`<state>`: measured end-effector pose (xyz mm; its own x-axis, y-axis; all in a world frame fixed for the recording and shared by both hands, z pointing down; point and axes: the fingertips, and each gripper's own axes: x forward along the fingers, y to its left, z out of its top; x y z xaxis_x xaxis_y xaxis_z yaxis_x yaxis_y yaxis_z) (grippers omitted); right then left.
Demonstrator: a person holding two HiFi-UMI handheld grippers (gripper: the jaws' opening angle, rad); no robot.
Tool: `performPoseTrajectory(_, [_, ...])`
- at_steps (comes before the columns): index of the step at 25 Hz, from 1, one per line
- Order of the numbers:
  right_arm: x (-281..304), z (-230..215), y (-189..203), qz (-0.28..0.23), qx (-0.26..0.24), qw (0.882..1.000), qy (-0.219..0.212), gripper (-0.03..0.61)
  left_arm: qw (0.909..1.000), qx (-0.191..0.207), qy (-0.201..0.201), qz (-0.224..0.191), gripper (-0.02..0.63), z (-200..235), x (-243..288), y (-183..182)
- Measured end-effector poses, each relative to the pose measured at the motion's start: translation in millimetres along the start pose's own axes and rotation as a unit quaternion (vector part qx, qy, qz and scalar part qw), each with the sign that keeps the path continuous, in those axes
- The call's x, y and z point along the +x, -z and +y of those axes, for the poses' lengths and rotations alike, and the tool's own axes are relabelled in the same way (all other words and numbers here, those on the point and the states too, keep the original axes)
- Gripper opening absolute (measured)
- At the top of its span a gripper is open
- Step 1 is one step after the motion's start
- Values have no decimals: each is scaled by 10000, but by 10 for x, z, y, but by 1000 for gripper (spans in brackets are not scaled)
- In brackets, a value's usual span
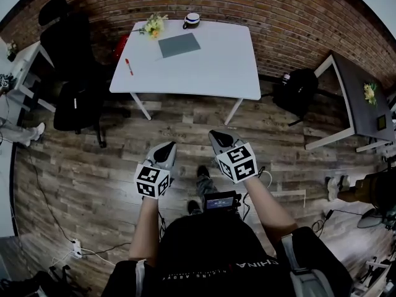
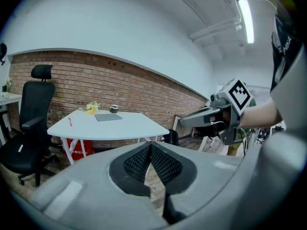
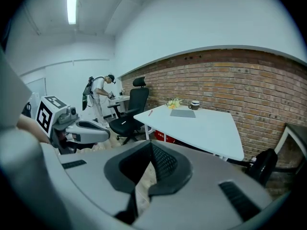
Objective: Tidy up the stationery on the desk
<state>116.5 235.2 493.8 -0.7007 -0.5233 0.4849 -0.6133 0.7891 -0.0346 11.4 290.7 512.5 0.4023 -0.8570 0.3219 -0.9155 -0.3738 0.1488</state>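
Note:
A white desk [image 1: 216,73] stands against the brick wall, well ahead of both grippers. On it lie a red pen [image 1: 129,66] at the left, a grey notebook [image 1: 179,44], a small yellow flower bunch [image 1: 153,25] and a mug [image 1: 192,20]. My left gripper [image 1: 169,148] and right gripper [image 1: 216,138] hang side by side over the wooden floor, short of the desk, both shut and empty. The left gripper view shows the desk [image 2: 110,126], the notebook [image 2: 108,117] and its shut fingertips [image 2: 151,145]. The right gripper view shows the desk [image 3: 211,128] and the pen [image 3: 150,112].
A black office chair [image 1: 74,73] stands left of the desk, with a red box [image 2: 79,146] under the desk. A black backpack [image 1: 299,90] sits on the floor at the right, beside a dark table [image 1: 362,101]. A person [image 3: 98,97] stands at a far desk.

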Motion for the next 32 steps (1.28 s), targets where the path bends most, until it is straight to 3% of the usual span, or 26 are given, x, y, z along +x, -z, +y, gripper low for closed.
performPoseTrajectory(16, [1021, -1349, -620, -70, 314, 9993, -207, 9, 9996, 105, -5, 266, 2, 677, 1451, -707])
performPoseTrajectory(26, [1448, -1649, -665, 29, 413, 9983, -409, 9, 9989, 64, -94, 462, 2, 968, 1855, -722])
performPoseTrajectory(32, [1628, -1791, -748, 90, 460, 9984, -304, 9, 9988, 23, 100, 476, 2, 1131, 2130, -776])
